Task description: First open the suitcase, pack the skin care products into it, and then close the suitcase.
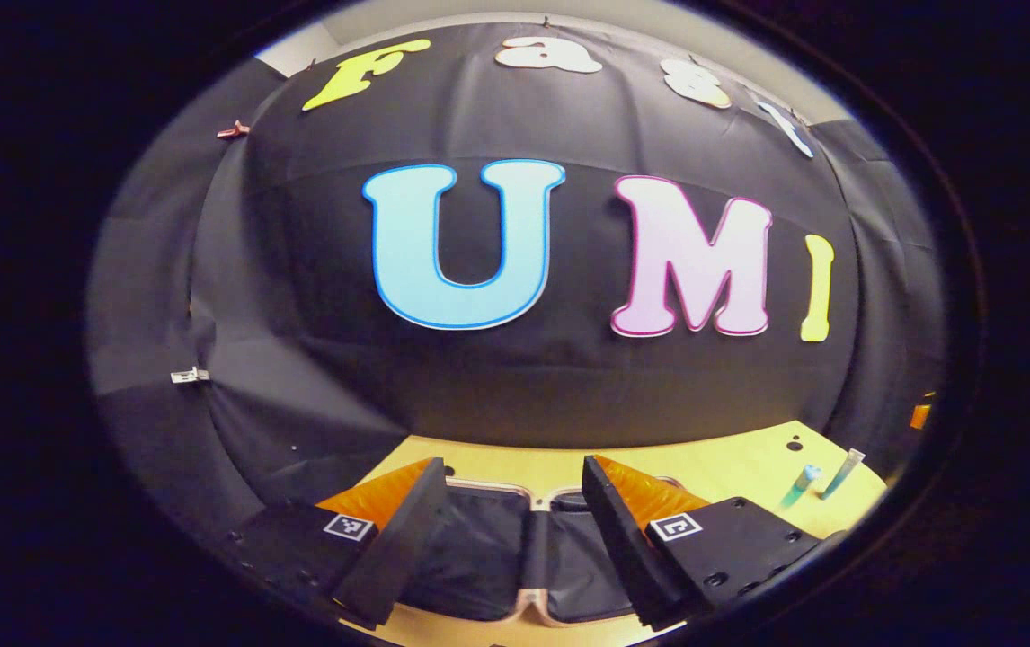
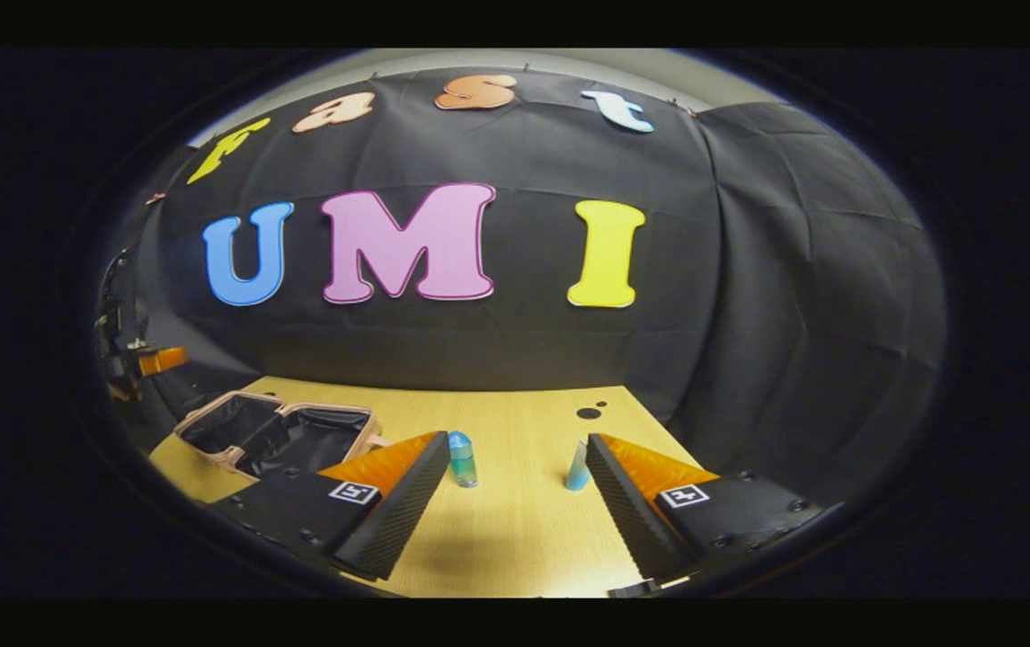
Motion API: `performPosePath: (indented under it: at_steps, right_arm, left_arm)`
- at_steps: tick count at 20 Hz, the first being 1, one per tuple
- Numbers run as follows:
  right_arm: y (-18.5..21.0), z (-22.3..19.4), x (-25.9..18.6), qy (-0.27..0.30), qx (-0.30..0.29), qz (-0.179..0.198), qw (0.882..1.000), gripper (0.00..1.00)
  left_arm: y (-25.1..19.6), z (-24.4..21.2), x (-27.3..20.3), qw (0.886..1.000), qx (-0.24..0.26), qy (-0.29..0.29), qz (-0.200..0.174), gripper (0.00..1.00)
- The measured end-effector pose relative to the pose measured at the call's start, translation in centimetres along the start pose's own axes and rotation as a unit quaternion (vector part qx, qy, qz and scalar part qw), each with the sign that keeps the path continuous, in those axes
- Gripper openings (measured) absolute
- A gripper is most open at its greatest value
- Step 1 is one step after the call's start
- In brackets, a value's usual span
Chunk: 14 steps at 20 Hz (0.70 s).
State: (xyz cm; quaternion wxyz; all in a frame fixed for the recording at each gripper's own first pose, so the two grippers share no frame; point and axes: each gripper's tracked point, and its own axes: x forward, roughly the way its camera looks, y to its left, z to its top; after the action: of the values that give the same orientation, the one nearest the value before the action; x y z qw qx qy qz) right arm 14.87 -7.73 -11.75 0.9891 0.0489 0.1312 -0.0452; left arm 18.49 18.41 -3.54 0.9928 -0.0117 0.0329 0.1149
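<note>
suitcase: the suitcase [image 2: 277, 436] lies flat and already open on the wooden table [image 2: 515, 530], both dark-lined halves facing up inside a pale pink rim, which suggests the first step is done and the halves are spread to receive the products.
left gripper: the left gripper [image 1: 510, 517] hangs just above the open case with its fingers spread wide and nothing between them; the centre divider of the case runs through the gap, probably a parked pose over the drop-off spot.
right gripper: the right gripper [image 2: 519, 490] is released too, jaws wide apart and empty, held low over the table and facing the two products.
blue-capped bottle: the small bottle [image 2: 462, 459] stands upright on the table, just beside the inner edge of the right gripper's left finger, not touching as far as i can tell.
blue tube: the slim tube [image 2: 577, 469] stands upright close to the other finger; in the left gripper view both products appear [image 1: 798, 485] well apart from the case.
stage: packing seems not yet begun; neither product is in the case.
next move, as a guess: close on one upright product without tipping the other.
</note>
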Motion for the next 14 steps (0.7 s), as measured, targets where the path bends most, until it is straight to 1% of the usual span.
performPosePath:
  at_steps: [4,7,11,13,14]
  right_arm:
    - [-2.1,-1.6,1.3,0.008,0.008,-0.009,1.000,0.96]
    - [-3.9,-3.2,2.7,0.013,0.022,-0.020,0.999,0.97]
    - [-5.6,-6.6,4.7,0.049,0.040,-0.021,0.998,0.96]
    - [-6.3,-7.3,5.7,0.052,0.037,-0.021,0.998,0.96]
    - [-6.7,-7.8,6.3,0.052,0.035,-0.021,0.998,0.96]
  left_arm:
    - [-12.9,-4.4,-1.3,0.995,-0.021,0.033,-0.087,0.96]
    - [-19.8,-7.2,-1.5,0.990,-0.016,0.047,-0.132,0.96]
    - [-27.8,-11.0,0.2,0.980,-0.013,0.076,-0.184,0.96]
    - [-31.0,-13.5,1.5,0.976,-0.006,0.087,-0.198,0.96]
    - [-32.7,-14.8,2.3,0.974,-0.004,0.090,-0.207,0.92]
